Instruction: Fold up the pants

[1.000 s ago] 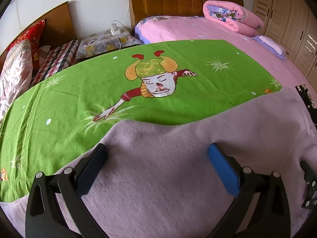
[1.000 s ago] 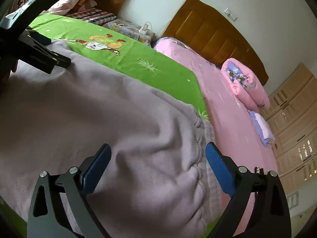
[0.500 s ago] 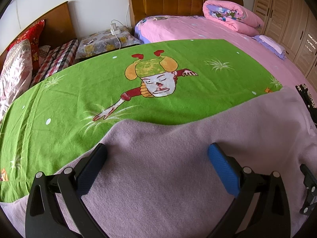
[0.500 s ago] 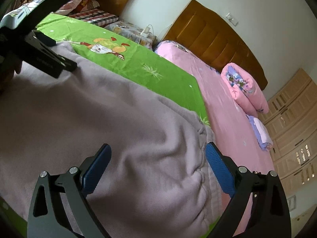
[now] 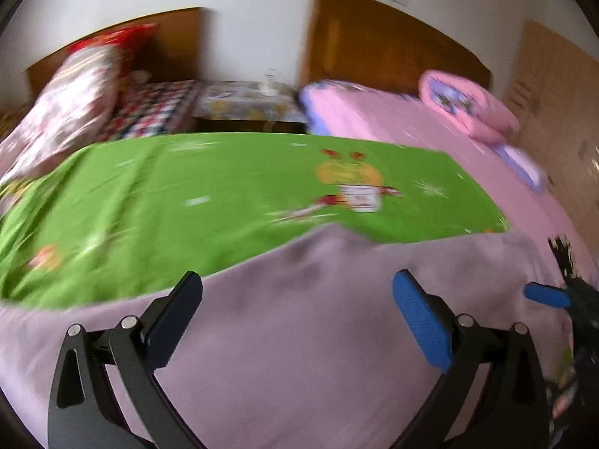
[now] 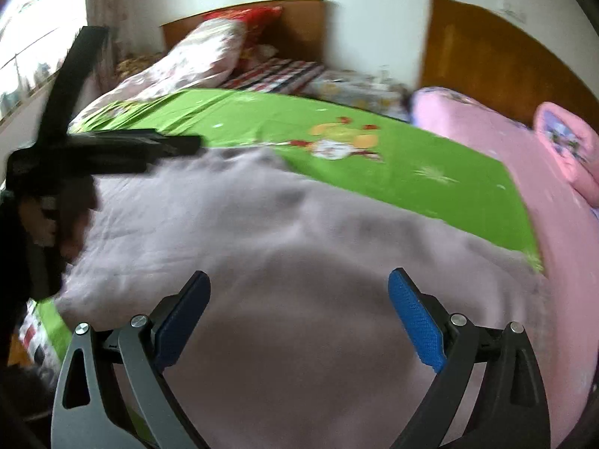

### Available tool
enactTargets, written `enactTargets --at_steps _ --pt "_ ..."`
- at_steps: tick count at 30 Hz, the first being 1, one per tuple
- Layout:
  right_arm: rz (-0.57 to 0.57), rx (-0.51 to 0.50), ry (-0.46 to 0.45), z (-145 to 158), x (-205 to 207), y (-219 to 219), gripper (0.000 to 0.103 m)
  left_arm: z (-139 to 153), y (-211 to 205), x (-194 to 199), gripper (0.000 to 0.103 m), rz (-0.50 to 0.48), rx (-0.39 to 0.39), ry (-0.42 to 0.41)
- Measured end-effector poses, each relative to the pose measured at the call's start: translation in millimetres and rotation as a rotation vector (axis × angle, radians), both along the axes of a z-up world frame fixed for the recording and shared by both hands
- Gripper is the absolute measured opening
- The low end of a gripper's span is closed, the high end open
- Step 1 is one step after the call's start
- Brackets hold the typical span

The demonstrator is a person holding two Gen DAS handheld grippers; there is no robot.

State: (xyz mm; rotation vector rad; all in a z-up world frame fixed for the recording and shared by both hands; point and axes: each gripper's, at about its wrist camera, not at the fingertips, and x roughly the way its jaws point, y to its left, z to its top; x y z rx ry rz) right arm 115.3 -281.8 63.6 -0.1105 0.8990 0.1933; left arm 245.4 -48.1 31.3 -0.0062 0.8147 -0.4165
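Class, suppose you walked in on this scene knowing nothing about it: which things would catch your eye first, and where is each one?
First the bright green sheet with its cartoon figure, spread across the near bed. In front of it lie the pale lilac pants, filling the foreground. Over them, the left hand-held gripper and the right hand-held gripper each stand open, holding nothing.

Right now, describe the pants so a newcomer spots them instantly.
Find the near bed with the green sheet. The pants are the lilac knit fabric spread across its near end, under both open grippers. Plain and unprinted, unlike the cartoon sheet and the pink bed beside it.
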Motion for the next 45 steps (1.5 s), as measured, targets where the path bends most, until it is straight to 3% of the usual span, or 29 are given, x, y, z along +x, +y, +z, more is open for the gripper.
enactTargets --at_steps 3,5,6,7,9,11,13,15,17,19,21,23,30,34,37,39,40,41,45 --pt "0.018 -0.075 0.063 -19 6 6 0.092 -6 69 -18 0.101 0.099 0.022 0.046" --pt "-0.008 -0.116 0.122 -36 10 1 0.092 -8 125 -39 0.101 0.215 0.055 0.04" --pt "-0.023 -0.079 0.136 -38 12 -6 0.092 -7 145 -47 0.101 0.257 0.048 0.038" --pt "-0.051 -0.072 0.148 -37 13 -8 0.092 -5 173 -59 0.101 0.318 0.029 0.033" --pt "-0.112 -0.177 0.103 -25 18 1 0.092 -3 233 -84 0.101 0.463 -0.024 0.018" --pt "-0.07 -0.159 0.046 -5 28 23 0.092 -7 300 -112 0.101 0.623 -0.117 0.021" --pt "0.087 -0.031 0.008 20 45 68 0.092 -16 359 -139 0.101 0.753 -0.246 0.023" --pt "0.322 0.066 0.005 37 69 136 0.092 -30 405 -158 0.101 0.845 -0.367 0.047" --pt "0.606 0.141 0.01 45 93 216 0.092 -43 442 -168 0.101 0.893 -0.483 0.048" --pt "0.8 0.163 0.031 41 115 284 0.092 -53 468 -168 0.101 0.908 -0.557 0.042" --pt "0.952 0.137 0.086 28 146 363 0.092 -59 481 -161 0.1 0.894 -0.619 0.037" --pt "1.045 0.104 0.123 12 177 436 0.078 -63 488 -149 0.093 0.871 -0.653 0.037" --pt "1.185 0.143 0.323 -29 230 589 0.075 -73 495 -107 0.092 0.852 -0.643 0.058" --pt "1.28 0.163 0.344 -33 225 617 0.076 -75 498 -102 0.097 0.845 -0.642 0.05" --pt "1.349 0.195 0.403 -34 215 631 0.06 -77 497 -97 0.101 0.837 -0.628 0.042" --pt "1.364 0.147 0.399 -36 207 635 0.06 -77 493 -95 0.101 0.835 -0.598 0.042" --pt "1.359 0.153 0.408 -34 207 635 0.051 -77 491 -95 0.101 0.834 -0.587 0.039" --pt "1.343 0.161 0.407 -31 207 635 0.03 -77 490 -96 0.101 0.833 -0.582 0.034" --pt "1.356 0.22 0.284 4 196 614 0.024 -76 490 -105 0.101 0.832 -0.612 0.023"
